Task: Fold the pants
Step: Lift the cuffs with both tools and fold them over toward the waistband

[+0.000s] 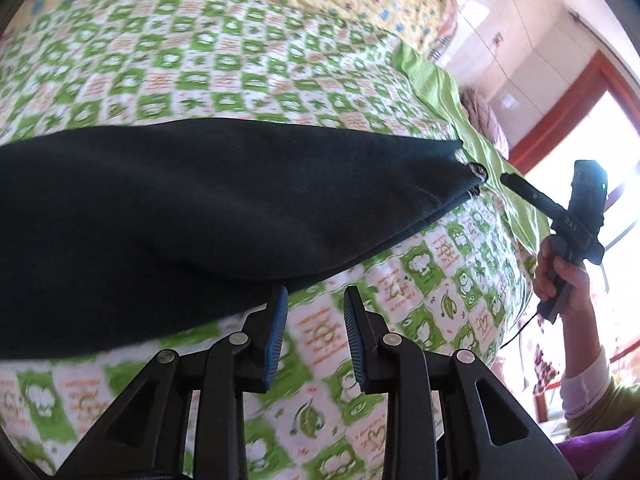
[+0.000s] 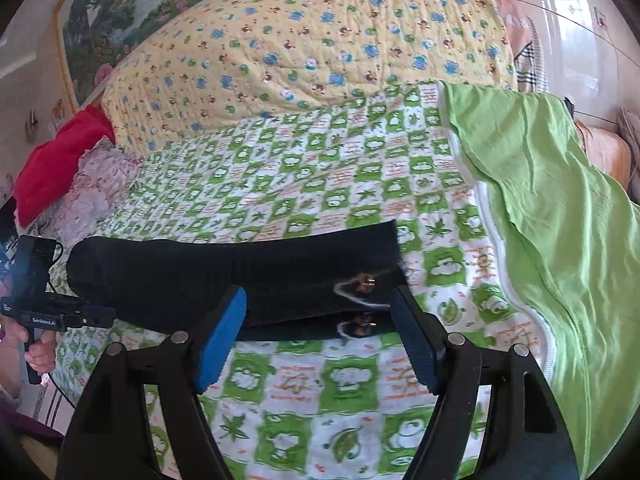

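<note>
Showing the black pants [image 2: 240, 276] lying folded into a long band across the green-checked quilt [image 2: 320, 392], just ahead of both grippers and gripped by neither. The left gripper [image 1: 316, 336] stands partly open, its blue pads empty, angled down near the band's near edge; the right gripper [image 2: 320, 336] is spread wide, empty, pointing at the end with the metal-tipped drawcords [image 2: 360, 284]. Re-gripping only the top layer, or snagging a cord, could plausibly drag the stack askew and undo the fold.
</note>
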`<state>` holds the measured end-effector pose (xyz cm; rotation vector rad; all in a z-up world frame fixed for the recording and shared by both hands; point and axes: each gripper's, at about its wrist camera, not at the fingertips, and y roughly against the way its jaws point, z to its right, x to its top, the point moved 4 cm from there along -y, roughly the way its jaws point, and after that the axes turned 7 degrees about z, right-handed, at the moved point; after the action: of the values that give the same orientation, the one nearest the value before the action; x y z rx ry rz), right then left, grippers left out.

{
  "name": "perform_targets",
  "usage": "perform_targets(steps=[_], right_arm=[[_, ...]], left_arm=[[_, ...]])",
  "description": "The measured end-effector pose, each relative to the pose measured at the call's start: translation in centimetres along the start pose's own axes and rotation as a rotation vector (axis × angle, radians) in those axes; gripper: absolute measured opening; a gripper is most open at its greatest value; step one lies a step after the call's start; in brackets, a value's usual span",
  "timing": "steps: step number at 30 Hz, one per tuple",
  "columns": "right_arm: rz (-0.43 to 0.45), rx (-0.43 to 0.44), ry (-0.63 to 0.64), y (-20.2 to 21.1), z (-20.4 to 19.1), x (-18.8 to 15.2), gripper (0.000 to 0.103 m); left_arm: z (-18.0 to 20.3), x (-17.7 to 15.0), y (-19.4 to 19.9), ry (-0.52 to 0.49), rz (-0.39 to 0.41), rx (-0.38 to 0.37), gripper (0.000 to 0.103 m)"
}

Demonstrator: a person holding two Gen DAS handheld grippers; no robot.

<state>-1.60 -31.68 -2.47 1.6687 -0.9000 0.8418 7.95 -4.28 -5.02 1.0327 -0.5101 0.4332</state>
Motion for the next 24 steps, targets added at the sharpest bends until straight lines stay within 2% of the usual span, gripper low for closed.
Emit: perform_targets(steps=[10, 15, 18, 24], right_arm=[[-0.015, 0.204, 0.062, -3.3, -9.7, -0.5, 0.075], [-0.029, 0.261, 0.110, -4.5, -13.8, -1.0, 0.075], [-0.037, 0.308, 0.124, -5.1, -16.4, -1.2, 0.075], [-0.058, 0.346, 0.215, -6.5, -21.1, -2.4, 0.075]], left_arm=[[-6.9, -1.9, 6.7, 0.194, 0.134, 0.100, 0.033], [-10.8, -2.4, 9.7, 0.302, 0.198, 0.157, 0.035], [-13.2, -2.8, 11.3, 0.372, 0.230, 0.219, 0.037], [-18.0, -3.3, 13.9, 0.517, 0.288, 0.265, 0.040]])
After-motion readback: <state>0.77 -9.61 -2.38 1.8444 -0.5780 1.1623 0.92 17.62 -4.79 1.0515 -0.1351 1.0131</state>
